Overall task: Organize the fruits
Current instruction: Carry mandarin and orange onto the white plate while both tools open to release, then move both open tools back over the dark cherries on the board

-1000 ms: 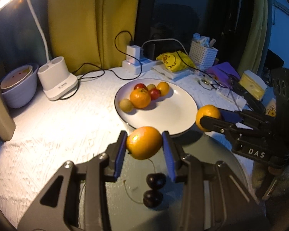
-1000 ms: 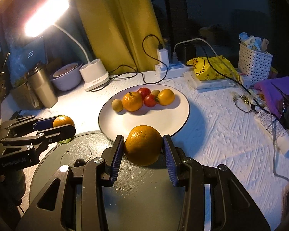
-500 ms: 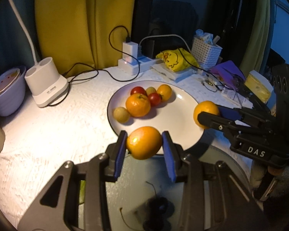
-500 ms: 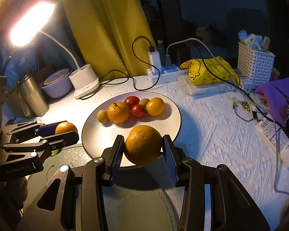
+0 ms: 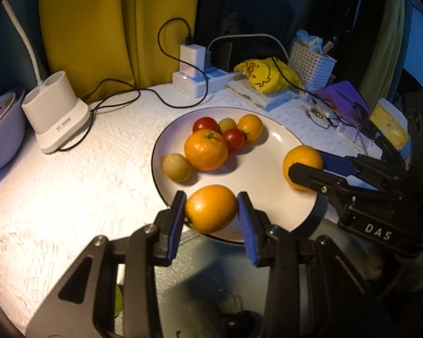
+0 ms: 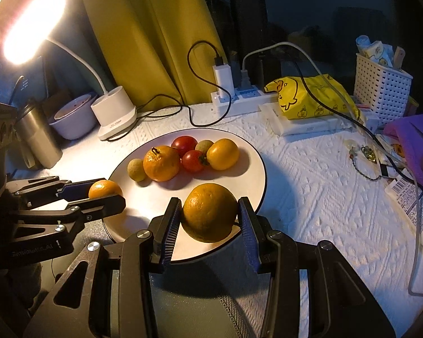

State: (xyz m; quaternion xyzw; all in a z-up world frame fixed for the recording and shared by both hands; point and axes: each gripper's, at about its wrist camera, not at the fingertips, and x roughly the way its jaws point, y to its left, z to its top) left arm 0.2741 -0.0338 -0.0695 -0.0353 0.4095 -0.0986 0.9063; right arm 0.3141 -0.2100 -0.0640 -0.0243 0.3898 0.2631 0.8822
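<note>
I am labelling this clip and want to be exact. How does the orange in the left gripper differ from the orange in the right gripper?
The left gripper holds the left orange, bright and smooth-looking, over the near left part of the white plate. The right gripper holds the right orange, which looks duller, with visibly pitted skin, over the near right part. Each is clamped between blue pads, and neither has been released yet.

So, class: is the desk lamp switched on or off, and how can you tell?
On. The lamp head glows brightly in the right wrist view, and the tablecloth beside its white base is strongly lit.
</note>
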